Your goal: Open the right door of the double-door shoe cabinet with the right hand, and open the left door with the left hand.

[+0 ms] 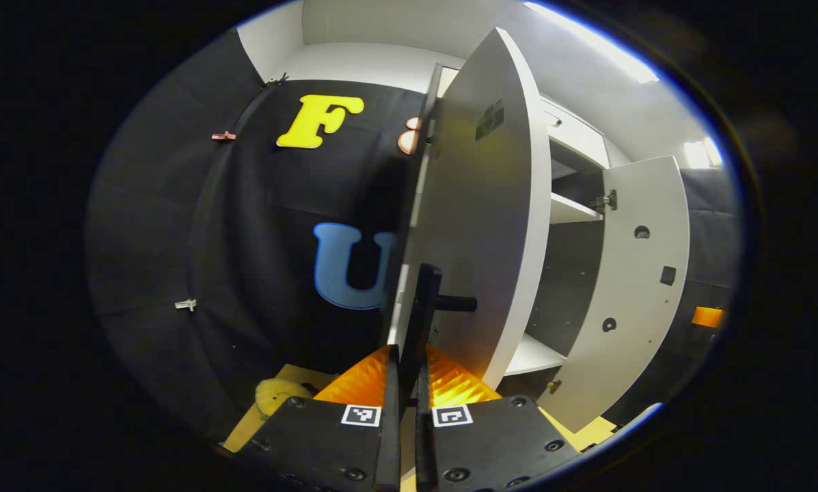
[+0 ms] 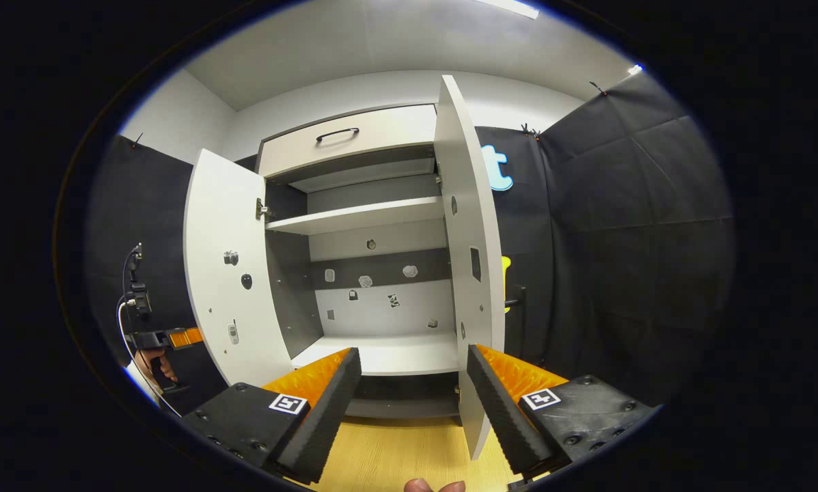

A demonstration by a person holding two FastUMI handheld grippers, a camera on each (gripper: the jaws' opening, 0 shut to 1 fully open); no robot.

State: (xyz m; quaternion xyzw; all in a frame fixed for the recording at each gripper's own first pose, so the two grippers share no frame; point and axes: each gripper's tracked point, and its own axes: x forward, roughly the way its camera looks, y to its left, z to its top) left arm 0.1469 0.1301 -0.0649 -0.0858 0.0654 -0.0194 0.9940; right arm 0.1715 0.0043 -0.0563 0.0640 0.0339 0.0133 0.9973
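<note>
The white shoe cabinet (image 2: pixel 354 215) stands with both doors swung out. In the right gripper view the left door (image 2: pixel 227 273) hangs at the left and the right door (image 2: pixel 473 260) juts toward me, edge-on. My right gripper (image 2: pixel 412 403) is open, low in front of the cabinet, its right finger just beside the right door's lower edge and touching nothing. In the left gripper view my left gripper (image 1: pixel 405 355) is shut on the left door's black handle (image 1: pixel 428 294), with the left door (image 1: pixel 484 205) nearly edge-on ahead. The left gripper (image 2: pixel 169 338) and a hand also show behind the left door.
Shelves (image 2: pixel 354 215) and small stickers line the cabinet's inside, and a drawer (image 2: pixel 347 140) with a dark pull sits on top. The right door (image 1: pixel 637 273) stands open at the right. A yellow soft object (image 1: pixel 279 395) lies on the wooden floor (image 2: pixel 395 451). Black cloth walls surround.
</note>
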